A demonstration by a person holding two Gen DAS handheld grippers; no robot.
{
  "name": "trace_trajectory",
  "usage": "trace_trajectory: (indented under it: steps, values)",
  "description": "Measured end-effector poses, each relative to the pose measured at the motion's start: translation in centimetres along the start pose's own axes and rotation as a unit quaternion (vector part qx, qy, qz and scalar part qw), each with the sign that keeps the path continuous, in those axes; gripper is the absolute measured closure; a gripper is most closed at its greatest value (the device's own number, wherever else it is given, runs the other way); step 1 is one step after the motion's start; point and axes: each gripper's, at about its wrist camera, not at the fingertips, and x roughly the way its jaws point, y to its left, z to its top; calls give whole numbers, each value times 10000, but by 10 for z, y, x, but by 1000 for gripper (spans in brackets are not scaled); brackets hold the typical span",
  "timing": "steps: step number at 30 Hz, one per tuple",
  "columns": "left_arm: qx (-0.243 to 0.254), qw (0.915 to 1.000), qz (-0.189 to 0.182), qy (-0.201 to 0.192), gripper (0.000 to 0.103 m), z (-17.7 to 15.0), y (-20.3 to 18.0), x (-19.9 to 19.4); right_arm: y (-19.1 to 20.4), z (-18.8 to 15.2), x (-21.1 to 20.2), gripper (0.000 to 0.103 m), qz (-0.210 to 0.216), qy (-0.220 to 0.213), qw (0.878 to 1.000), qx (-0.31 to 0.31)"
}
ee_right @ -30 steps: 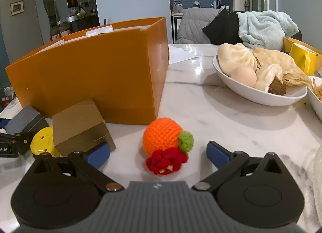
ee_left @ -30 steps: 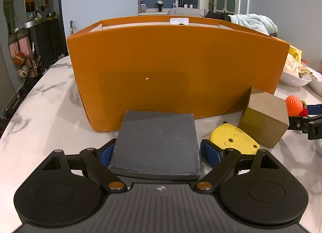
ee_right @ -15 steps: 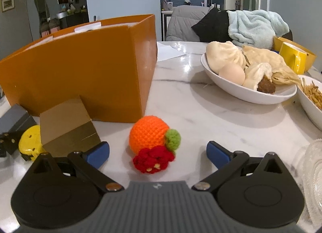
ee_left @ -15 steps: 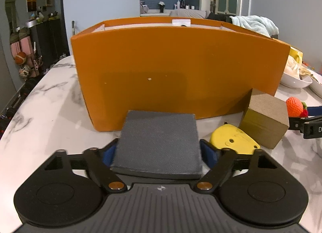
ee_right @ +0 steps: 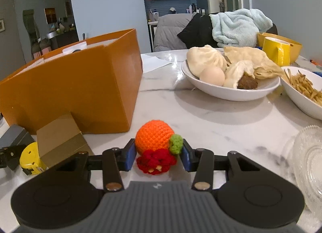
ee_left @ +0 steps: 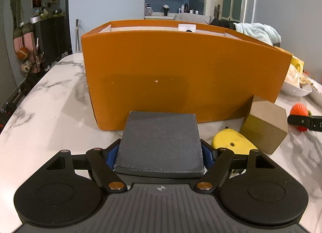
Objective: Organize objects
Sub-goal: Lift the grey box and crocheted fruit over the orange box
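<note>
- We see a white marble tabletop that carries everything.
- A big orange box stands open in the middle of the tabletop.
- A white bowl of buns sits toward the right edge.
- A flat dark grey box lies just in front of the orange box. Our left claw is squeezed shut on its two sides.
- A brown cube sits near the orange box's right corner, with a yellow tape measure just beside it.
- A small knitted orange ball has a green leaf and a red bit. Our right claw is narrow and pinches it on both sides.
</note>
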Motion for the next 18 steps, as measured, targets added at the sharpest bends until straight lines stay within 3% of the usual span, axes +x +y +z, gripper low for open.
trace_trajectory:
  steps: [18]
  values:
    - [20,9997,235,25,13,-6,-4,-7,13,-8,-8,55,-92,39,9996,-281]
